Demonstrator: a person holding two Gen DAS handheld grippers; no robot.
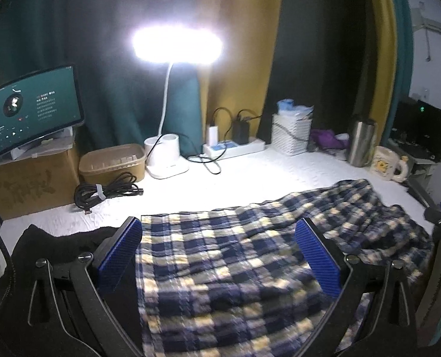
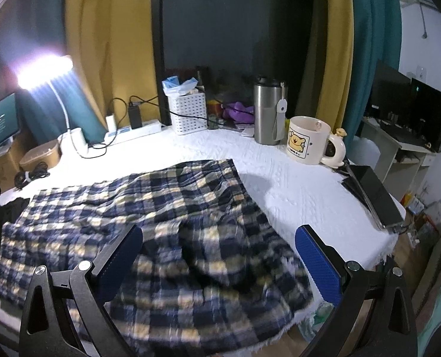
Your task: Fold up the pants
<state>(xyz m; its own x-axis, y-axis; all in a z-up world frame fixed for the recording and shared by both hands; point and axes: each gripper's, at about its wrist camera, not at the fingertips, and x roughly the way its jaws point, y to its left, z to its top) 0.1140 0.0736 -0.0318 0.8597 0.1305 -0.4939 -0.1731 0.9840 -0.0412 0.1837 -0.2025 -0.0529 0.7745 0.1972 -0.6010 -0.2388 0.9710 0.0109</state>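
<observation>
Overall: folding looked barely begun.
Tabletop: white, carrying the pants.
Pants: plaid, lay rumpled and spread, no neat fold visible.
Left tool: released, above the fabric.
Right tool: released, gripping nothing.

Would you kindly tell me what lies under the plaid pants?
The plaid pants lie on a white cover, with a black garment beside their left edge. Whatever lies directly beneath them is covered.
</observation>
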